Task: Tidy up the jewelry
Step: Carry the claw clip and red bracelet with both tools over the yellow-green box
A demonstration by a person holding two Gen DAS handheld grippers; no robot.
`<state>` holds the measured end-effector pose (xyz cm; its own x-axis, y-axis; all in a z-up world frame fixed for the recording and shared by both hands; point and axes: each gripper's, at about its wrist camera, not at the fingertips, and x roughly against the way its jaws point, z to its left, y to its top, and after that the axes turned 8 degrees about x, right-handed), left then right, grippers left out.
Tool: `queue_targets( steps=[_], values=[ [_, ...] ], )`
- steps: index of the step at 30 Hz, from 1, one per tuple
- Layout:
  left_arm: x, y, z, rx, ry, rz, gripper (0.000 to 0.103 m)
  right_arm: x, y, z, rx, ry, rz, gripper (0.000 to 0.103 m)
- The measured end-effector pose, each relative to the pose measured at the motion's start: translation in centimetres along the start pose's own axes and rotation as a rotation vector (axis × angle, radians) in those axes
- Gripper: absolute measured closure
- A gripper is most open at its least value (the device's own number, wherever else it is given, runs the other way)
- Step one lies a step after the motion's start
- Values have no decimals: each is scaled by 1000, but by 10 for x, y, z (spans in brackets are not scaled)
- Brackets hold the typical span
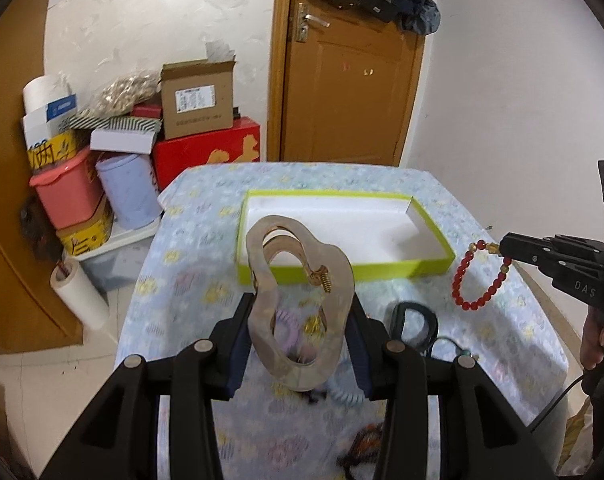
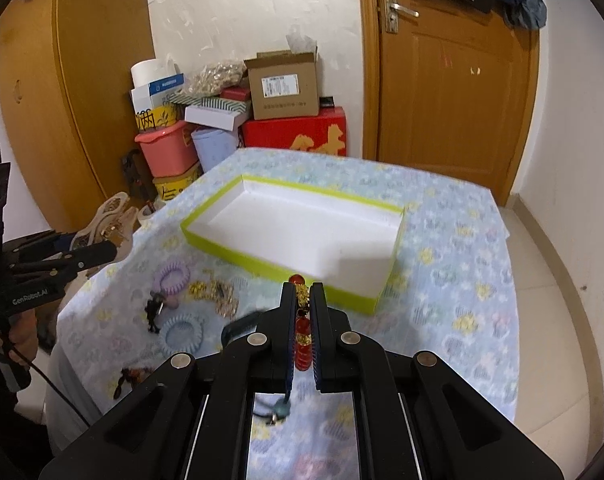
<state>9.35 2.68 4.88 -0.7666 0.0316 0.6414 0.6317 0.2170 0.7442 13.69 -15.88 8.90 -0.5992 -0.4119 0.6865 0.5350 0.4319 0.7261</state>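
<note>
My left gripper (image 1: 299, 320) is shut on a large beige hair claw clip (image 1: 297, 296) and holds it above the table. The clip also shows in the right wrist view (image 2: 113, 216). My right gripper (image 2: 305, 292) is shut on a red bead bracelet (image 2: 302, 336), which hangs from its tip in the left wrist view (image 1: 480, 276). A shallow lime-green box (image 1: 342, 272) with a white inside stands open on the table, ahead of both grippers (image 2: 277, 264).
On the floral tablecloth (image 2: 462, 280) lie a purple coil hair tie (image 2: 173, 276), a blue coil tie (image 2: 181, 330), a gold chain (image 2: 217, 292), a black band (image 1: 414, 316) and small dark pieces. Boxes and bins (image 1: 141, 140) are stacked behind the table by a wooden door (image 1: 350, 80).
</note>
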Motion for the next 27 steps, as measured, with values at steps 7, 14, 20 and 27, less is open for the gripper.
queue_targets(
  steps=[7, 14, 20, 27],
  values=[
    [-25, 29, -9, -35, -19, -8, 58, -12, 32, -14, 6, -8, -35, 103],
    [-65, 48, -6, -19, -34, 34, 58, -36, 44, -39, -31, -10, -25, 103],
    [-73, 51, -6, -23, -28, 39, 58, -37, 16, -38, -45, 7, 17, 85],
    [-67, 45, -4, -16, -36, 45, 58, -51, -32, -22, -38, 78, 104, 69]
  ],
)
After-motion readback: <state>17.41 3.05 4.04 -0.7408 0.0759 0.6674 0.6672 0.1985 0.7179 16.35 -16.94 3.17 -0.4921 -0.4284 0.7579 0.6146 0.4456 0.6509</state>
